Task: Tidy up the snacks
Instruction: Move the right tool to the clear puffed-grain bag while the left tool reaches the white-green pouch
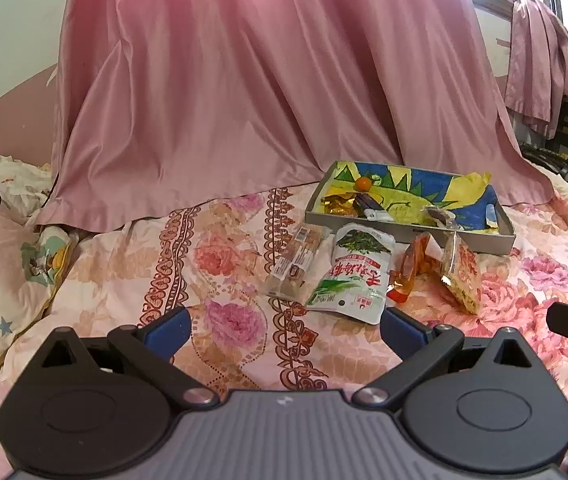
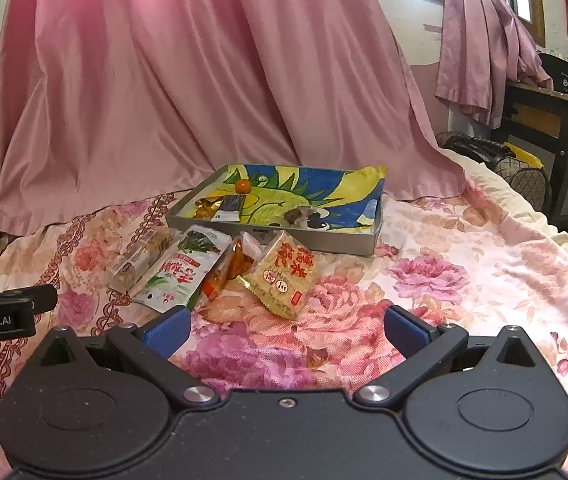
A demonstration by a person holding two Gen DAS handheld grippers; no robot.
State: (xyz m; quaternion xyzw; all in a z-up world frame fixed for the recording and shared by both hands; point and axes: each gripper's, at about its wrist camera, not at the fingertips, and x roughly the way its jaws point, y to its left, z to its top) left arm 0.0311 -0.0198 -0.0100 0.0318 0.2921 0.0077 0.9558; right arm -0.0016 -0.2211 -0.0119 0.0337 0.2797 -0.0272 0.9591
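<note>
A bed covered with a floral quilt (image 2: 423, 280) in pinks and creams fills both views, and behind it a glossy pink curtain (image 1: 244, 80) hangs down and pools on the bedding. Toward the back of the quilt, just in front of the curtain's hem, lies a shallow grey tray (image 2: 323, 240) lined with a bright blue, yellow and green picture; inside it rest a small orange fruit (image 2: 242, 186), a gold foil wrapper (image 2: 208, 206), a dark bar-shaped packet (image 2: 230, 204) and another small dark wrapped piece (image 2: 299, 216) nearer the right side. On the quilt just in front of the tray's near wall, four snacks lie in a row: a clear pack of biscuits (image 2: 140, 256) at the left, a white and green pouch (image 2: 182, 272) beside it and partly overlapping it, a small orange packet (image 2: 224, 276), and a yellow square packet with red characters (image 2: 284, 276) propped at a tilt on the right. The left gripper (image 1: 284, 332) hovers low above the quilt with its blue-padded tongs spread wide apart and nothing between them, the white and green pouch lying just beyond its tips. The right gripper (image 2: 285, 330) is likewise held with its tongs wide apart and empty, the yellow square packet just ahead of it.
</note>
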